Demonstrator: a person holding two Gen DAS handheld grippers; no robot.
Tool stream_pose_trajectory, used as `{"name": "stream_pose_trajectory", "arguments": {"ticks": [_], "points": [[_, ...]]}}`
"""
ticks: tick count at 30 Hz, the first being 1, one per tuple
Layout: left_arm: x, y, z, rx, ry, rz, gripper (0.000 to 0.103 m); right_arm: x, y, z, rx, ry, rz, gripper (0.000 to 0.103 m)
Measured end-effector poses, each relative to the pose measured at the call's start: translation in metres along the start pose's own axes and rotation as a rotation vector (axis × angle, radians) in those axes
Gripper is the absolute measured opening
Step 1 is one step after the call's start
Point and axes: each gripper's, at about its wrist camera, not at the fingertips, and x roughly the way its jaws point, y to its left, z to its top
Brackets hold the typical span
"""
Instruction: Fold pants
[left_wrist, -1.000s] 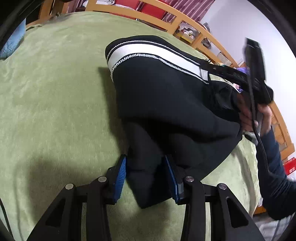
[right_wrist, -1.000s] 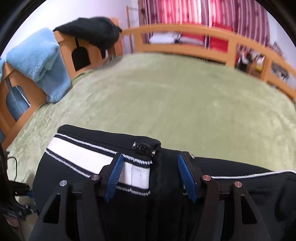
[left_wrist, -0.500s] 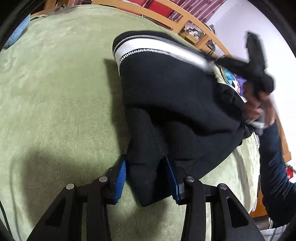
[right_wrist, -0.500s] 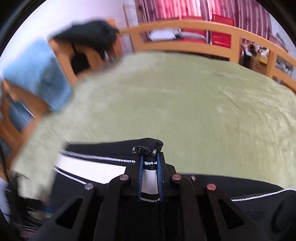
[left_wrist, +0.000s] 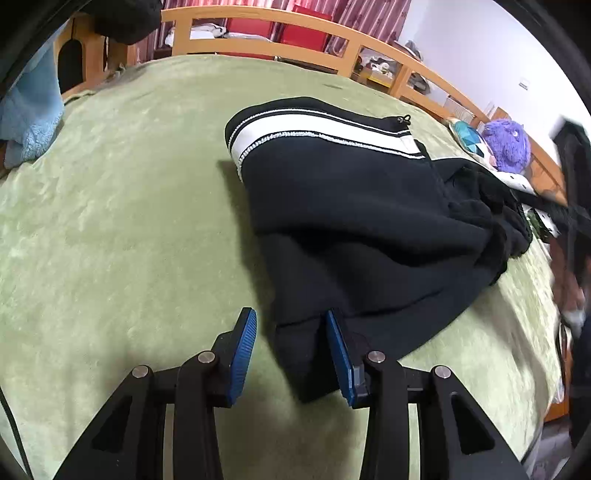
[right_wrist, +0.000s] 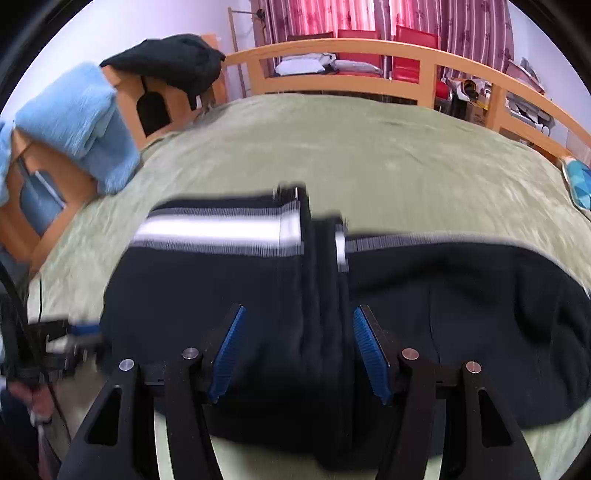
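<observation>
Left gripper (left_wrist: 288, 350) fingers spread, a pants (left_wrist: 351, 206) corner loose between them on the bed (left_wrist: 110, 221). Right gripper (right_wrist: 299, 350) fingers opening, a pants ridge between them, unpinched. Fold looks laid; next likely calls for regripping an edge.

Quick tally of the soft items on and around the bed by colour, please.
Black: 2, pants and a garment on the headboard post
Light blue: 1, blanket
Purple: 1, plush toy
Total: 4
</observation>
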Motion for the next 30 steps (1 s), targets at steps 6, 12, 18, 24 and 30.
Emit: {"name": "stream_pose_trajectory", "arguments": {"ticks": [6, 12, 18, 24, 30], "points": [[-0.006, -0.021, 0.009, 0.051, -0.060, 0.047, 0.013, 0.005, -0.004, -0.052, 0.067, 0.037, -0.038, 0.027], [-0.026, 0.003, -0.003, -0.008, -0.034, -0.021, 0.012, -0.013, -0.009, -0.067, 0.114, 0.010, 0.002, 0.014], [-0.014, 0.019, 0.001, -0.142, 0.000, -0.052, 0.016, 0.008, -0.003, -0.071, 0.070, 0.069, -0.033, 0.018], [-0.019, 0.022, -0.003, -0.145, 0.006, -0.034, 0.028, -0.011, -0.033, -0.044, 0.129, -0.039, 0.018, 0.067], [-0.024, 0.024, 0.001, -0.166, -0.028, -0.051, 0.028, 0.038, -0.058, -0.003, 0.157, 0.005, 0.133, 0.067]]}}
